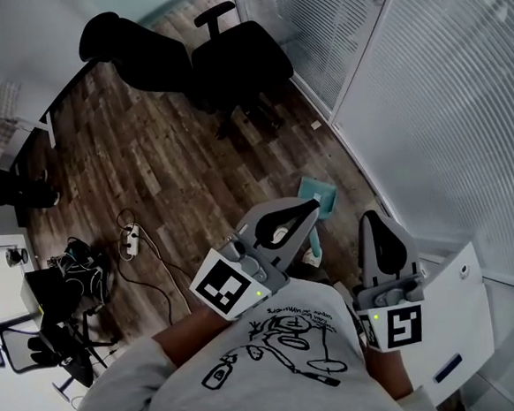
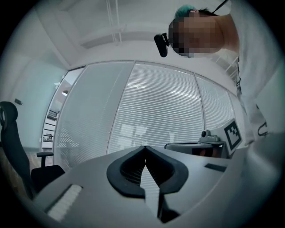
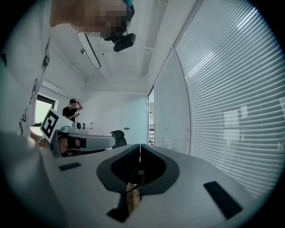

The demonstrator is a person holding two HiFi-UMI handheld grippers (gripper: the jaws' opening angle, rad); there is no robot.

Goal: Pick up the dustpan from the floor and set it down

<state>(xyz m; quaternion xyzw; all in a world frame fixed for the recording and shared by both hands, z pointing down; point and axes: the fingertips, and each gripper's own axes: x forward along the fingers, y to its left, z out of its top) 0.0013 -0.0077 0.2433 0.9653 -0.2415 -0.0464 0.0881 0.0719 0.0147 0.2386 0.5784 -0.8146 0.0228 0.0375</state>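
The teal dustpan lies on the wooden floor by the foot of the glass wall, its near part hidden behind my left gripper. My left gripper is held level above the floor, pointing toward the wall; its jaws meet at the tips with nothing between them. My right gripper is beside it to the right, also level, and its jaws are shut and empty. Neither gripper touches the dustpan.
Two black office chairs stand further back on the floor. A power strip with cables and dark bags lie at the left. Glass walls with blinds close off the right. A person stands far back.
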